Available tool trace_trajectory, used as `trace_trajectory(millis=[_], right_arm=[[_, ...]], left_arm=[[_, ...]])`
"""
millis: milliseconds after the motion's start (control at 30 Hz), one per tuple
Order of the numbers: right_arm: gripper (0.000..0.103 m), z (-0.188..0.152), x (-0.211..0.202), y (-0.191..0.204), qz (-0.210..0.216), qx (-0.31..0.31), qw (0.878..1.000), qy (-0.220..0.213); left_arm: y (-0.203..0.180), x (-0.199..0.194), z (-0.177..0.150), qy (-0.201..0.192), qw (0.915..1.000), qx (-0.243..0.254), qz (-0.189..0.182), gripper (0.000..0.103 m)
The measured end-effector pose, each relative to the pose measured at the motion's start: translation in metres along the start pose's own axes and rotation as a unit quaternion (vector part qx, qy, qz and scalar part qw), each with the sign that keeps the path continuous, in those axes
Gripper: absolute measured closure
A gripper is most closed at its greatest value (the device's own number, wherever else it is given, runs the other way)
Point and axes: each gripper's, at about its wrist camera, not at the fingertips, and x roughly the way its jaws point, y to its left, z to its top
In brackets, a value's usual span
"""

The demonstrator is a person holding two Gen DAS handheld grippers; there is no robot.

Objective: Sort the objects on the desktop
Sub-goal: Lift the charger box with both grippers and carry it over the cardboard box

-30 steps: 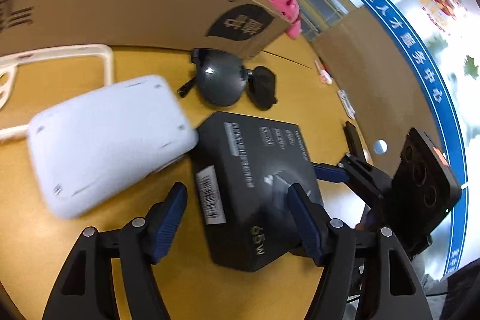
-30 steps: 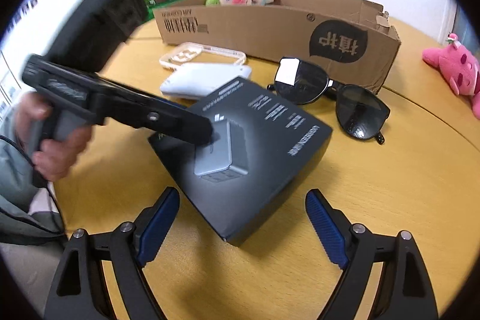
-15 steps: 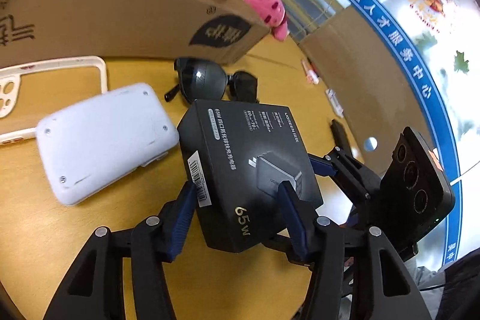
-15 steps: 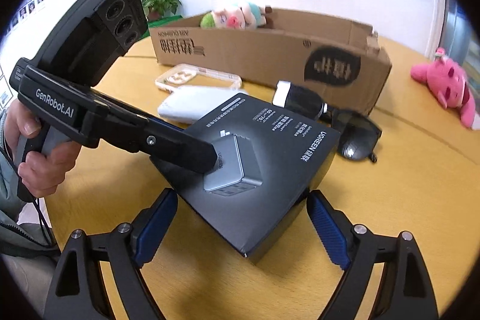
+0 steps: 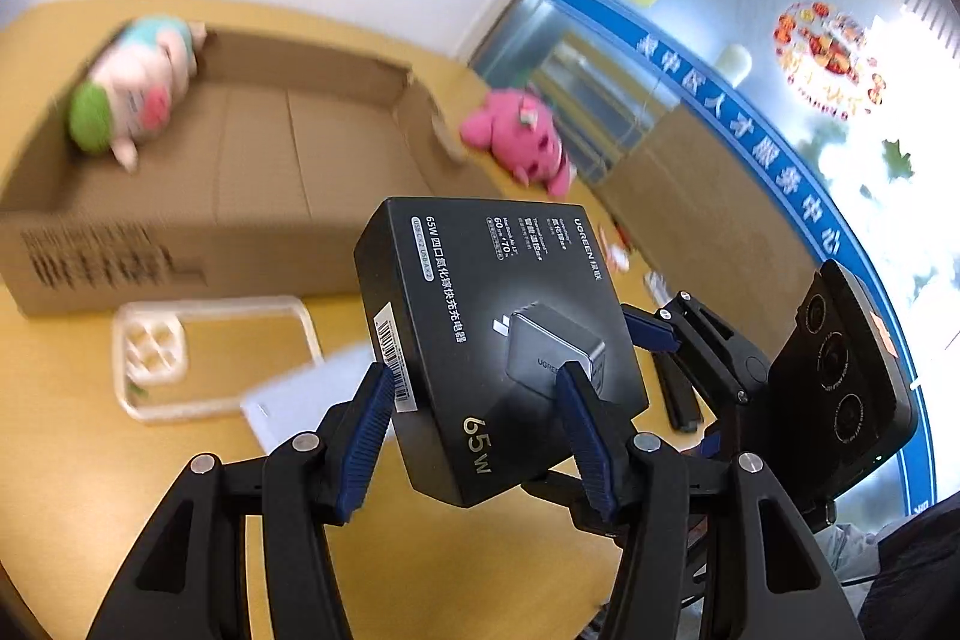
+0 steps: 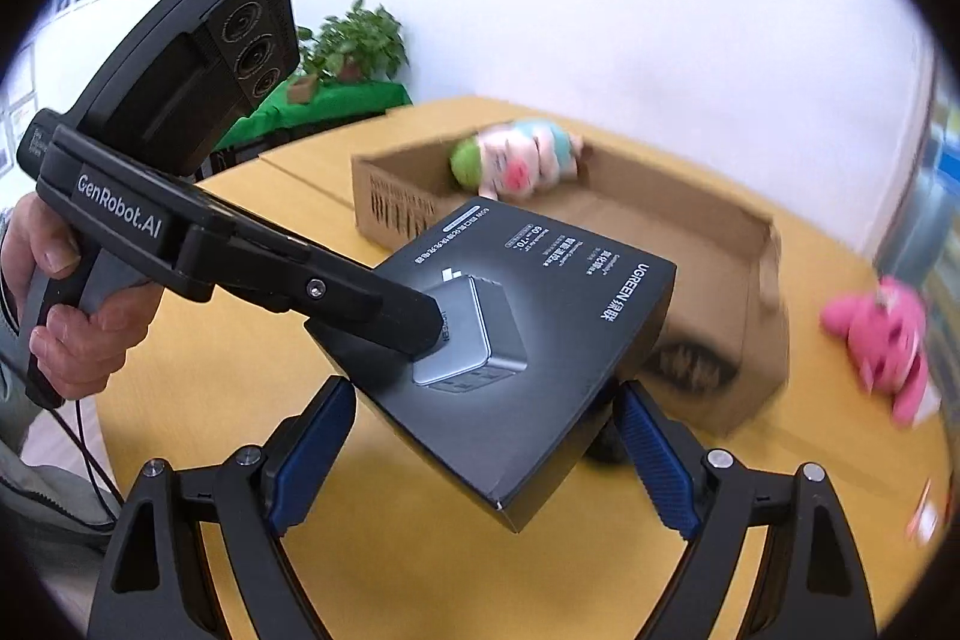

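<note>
A black charger box (image 5: 492, 316) marked 65W hangs tilted above the wooden table (image 5: 90, 460). My left gripper (image 5: 474, 382) is shut on it, one pad on the barcode side and one on the printed top face. In the right wrist view that upper finger (image 6: 384, 304) lies across the box (image 6: 540, 340). My right gripper (image 6: 480, 391) stands wide, with the box's lower corner between its fingers. Its pad tips are at the box's edges, and no squeeze shows.
An open cardboard box (image 5: 270, 160) with a plush pig (image 5: 138, 94) in it lies behind. A pink plush (image 5: 522, 142) sits by its right end. A clear phone case (image 5: 210, 358) and a white flat device (image 5: 300, 394) lie under the lifted box. A person's hand (image 6: 66, 316) holds the left gripper.
The left gripper closed on the charger box and lifted it off the table. The right gripper rose with it, and the box's corner now sits between its fingers.
</note>
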Motion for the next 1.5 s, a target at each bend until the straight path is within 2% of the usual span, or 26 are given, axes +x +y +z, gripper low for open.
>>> trace_trajectory(millis=[133,367,800,933,1000,1267,1500], right_arm=[[0.015,0.035,0.002,-0.003,0.0,-0.015,0.999,-0.03],[0.015,0.096,0.007,-0.018,-0.008,-0.02,0.997,-0.077],[0.015,0.194,0.018,-0.06,-0.029,-0.034,0.991,-0.129],[0.015,0.223,0.027,-0.079,-0.024,-0.036,0.989,-0.139],[0.015,0.236,0.034,-0.085,-0.025,-0.036,0.989,-0.141],[0.015,0.263,0.072,-0.11,-0.023,-0.037,0.991,-0.129],[0.015,0.253,0.114,-0.141,-0.008,0.004,0.994,-0.112]], left_arm=[[0.0,-0.029,0.03,-0.037,0.9987,0.024,0.023,0.044],[-0.007,-0.059,0.092,-0.079,0.9936,0.063,0.051,0.044],[-0.023,-0.092,0.202,-0.137,0.9813,0.115,0.069,0.044],[-0.016,-0.098,0.232,-0.153,0.9795,0.114,0.063,0.044],[-0.01,-0.096,0.247,-0.151,0.9817,0.1,0.057,0.044],[0.014,-0.078,0.296,-0.135,0.9817,0.1,0.089,0.044],[0.055,-0.032,0.316,-0.098,0.9877,0.081,0.091,0.044]])
